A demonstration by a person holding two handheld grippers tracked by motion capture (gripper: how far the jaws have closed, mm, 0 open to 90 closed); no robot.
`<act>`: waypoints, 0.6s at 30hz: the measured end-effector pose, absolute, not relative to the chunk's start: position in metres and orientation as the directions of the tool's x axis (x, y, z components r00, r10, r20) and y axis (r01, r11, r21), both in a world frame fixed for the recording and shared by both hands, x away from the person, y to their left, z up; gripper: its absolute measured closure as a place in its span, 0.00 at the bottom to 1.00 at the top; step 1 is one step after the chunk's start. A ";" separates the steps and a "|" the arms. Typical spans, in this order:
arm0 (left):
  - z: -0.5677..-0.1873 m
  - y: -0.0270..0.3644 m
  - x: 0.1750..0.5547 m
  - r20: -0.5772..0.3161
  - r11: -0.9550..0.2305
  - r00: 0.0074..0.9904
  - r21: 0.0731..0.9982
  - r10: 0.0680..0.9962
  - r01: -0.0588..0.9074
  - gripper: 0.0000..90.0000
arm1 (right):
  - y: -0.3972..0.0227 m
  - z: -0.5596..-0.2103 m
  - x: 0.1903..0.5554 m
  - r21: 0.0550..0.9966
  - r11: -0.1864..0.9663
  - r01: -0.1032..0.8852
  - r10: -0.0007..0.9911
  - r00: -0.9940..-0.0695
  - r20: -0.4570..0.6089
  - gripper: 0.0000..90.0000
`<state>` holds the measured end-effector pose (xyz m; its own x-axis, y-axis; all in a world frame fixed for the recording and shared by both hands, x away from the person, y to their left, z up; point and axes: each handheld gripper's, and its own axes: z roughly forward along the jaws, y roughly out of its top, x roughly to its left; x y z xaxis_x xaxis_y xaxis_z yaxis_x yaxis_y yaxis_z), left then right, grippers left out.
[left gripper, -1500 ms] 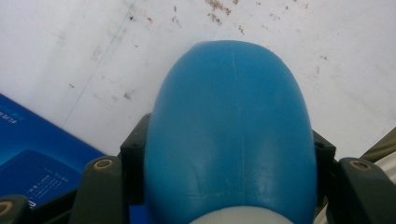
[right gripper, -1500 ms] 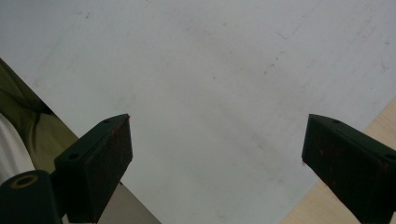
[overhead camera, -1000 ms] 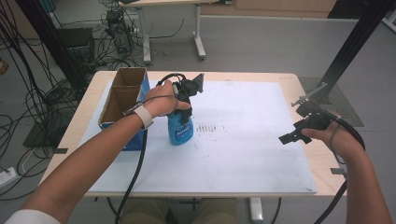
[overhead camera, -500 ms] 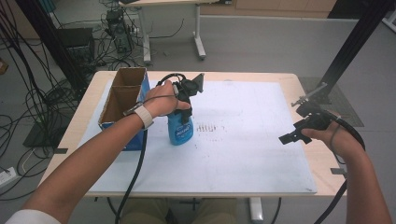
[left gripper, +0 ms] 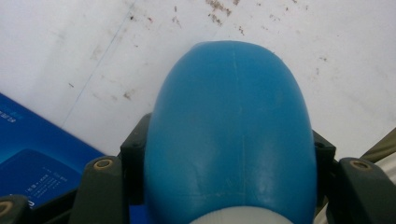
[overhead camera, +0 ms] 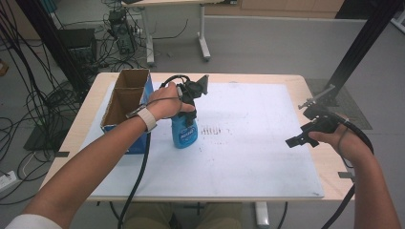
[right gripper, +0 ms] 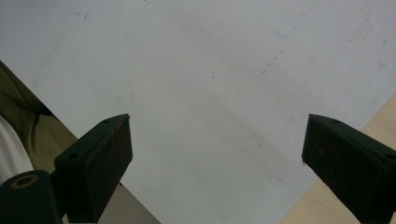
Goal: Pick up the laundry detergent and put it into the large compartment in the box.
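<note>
A blue plastic bottle (overhead camera: 184, 131) stands upright on the white mat (overhead camera: 248, 157), just right of the cardboard box. My left gripper (overhead camera: 187, 112) points down over it and is shut on its upper part. In the left gripper view the blue bottle (left gripper: 231, 135) sits between both black jaws, whose pads press its sides. My right gripper (overhead camera: 301, 139) hovers near the mat's right edge, held in the person's right hand. In the right gripper view its jaws stand wide apart with nothing between them, and only the white mat (right gripper: 210, 84) lies below my right gripper (right gripper: 217, 154).
An open cardboard box (overhead camera: 125, 102) with blue sides stands at the table's left, touching or nearly touching the bottle's left side. A patch of dark marks (overhead camera: 213, 130) is on the mat right of the bottle. The wooden table edge (overhead camera: 329, 162) runs along the right.
</note>
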<state>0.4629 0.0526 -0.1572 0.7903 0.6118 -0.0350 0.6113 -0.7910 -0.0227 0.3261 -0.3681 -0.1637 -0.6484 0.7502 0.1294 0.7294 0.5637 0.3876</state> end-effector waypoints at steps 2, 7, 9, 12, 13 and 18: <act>-0.157 0.052 0.463 -0.035 -0.792 0.791 -0.023 0.610 0.610 0.43 | -0.368 -0.164 0.326 0.386 0.564 0.730 0.750 -0.648 0.129 0.09; -0.157 0.052 0.463 -0.035 -0.792 0.791 -0.023 0.611 0.611 0.43 | -0.368 -0.164 0.327 0.386 0.564 0.730 0.750 -0.648 0.130 0.09; -0.157 0.052 0.463 -0.036 -0.793 0.792 -0.024 0.609 0.608 0.43 | -0.368 -0.164 0.326 0.388 0.563 0.730 0.751 -0.648 0.131 0.09; -0.157 0.052 0.464 -0.037 -0.793 0.792 -0.026 0.610 0.609 0.43 | -0.368 -0.165 0.326 0.388 0.563 0.730 0.750 -0.648 0.130 0.09; -0.157 0.052 0.464 -0.037 -0.793 0.792 -0.026 0.609 0.609 0.43 | -0.368 -0.165 0.326 0.389 0.562 0.730 0.750 -0.648 0.131 0.09; -0.157 0.052 0.464 -0.038 -0.795 0.794 -0.025 0.607 0.606 0.43 | -0.368 -0.165 0.326 0.389 0.564 0.729 0.750 -0.649 0.128 0.09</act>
